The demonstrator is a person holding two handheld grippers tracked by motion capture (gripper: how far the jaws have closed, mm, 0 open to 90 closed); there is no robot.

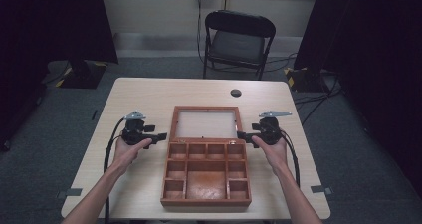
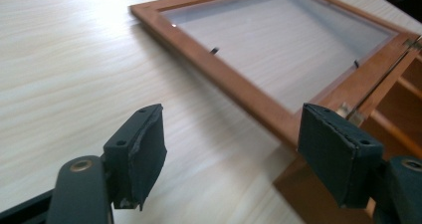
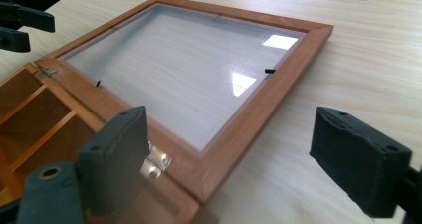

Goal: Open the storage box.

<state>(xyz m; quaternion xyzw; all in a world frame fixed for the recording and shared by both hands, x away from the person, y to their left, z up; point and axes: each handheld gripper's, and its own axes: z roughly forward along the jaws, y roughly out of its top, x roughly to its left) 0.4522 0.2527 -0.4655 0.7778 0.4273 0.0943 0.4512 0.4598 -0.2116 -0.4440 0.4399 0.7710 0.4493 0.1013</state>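
Two grippers flank one wooden box (image 1: pixel 206 176) on your table (image 1: pixel 144 92). Far left, your left hand (image 1: pixel 127 152) holds the left gripper (image 1: pixel 159 137) just beside the box's left edge, its cable looping down past your forearm. In the left gripper view its jaws stand wide apart with nothing between them, bare tabletop under one pad and the lid's near corner by the other.

Centre: the box lies open near your edge of the table. Its lid (image 1: pixel 204 123), a wooden frame around a clear pane, is folded back flat on the tabletop, joined to the tray by small metal hinges (image 3: pixel 158 159). The tray splits into a row of small compartments along the hinge side, smaller cells down both sides and one large central well. Every compartment that shows is empty.

Right: your right hand (image 1: pixel 272 152) holds the right gripper (image 1: pixel 242 134) just beside the box's right edge, near the hinge line. In the right gripper view its jaws are also wide apart, gripping nothing, one pad over the hinge corner and the other over bare table.

Beyond the lid, a round hole (image 1: pixel 236 92) sits in the tabletop. A folding chair (image 1: pixel 238 42) stands behind the table.
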